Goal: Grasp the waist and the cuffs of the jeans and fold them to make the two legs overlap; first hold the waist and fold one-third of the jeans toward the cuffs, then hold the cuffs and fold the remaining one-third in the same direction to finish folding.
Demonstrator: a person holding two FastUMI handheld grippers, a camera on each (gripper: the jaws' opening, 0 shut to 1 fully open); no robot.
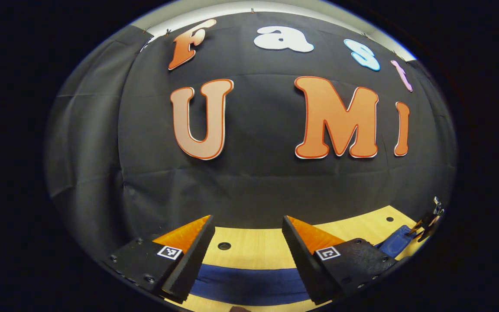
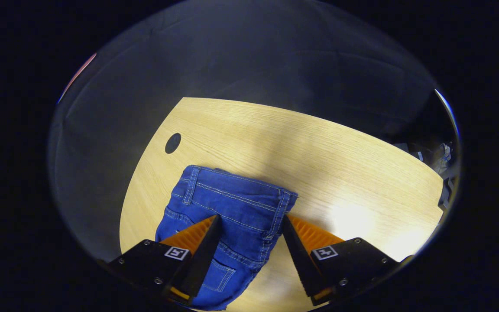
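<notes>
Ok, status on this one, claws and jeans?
Left claw open, above the jeans' blue strip. Right claw open over the jeans, waist end, not gripping. Jeans flat on table. Nothing in the way.

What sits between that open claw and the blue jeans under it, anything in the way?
Nothing visible does. In the right gripper view the right gripper hangs open just over the waist end of the jeans, and the wooden table around them is bare.
</notes>
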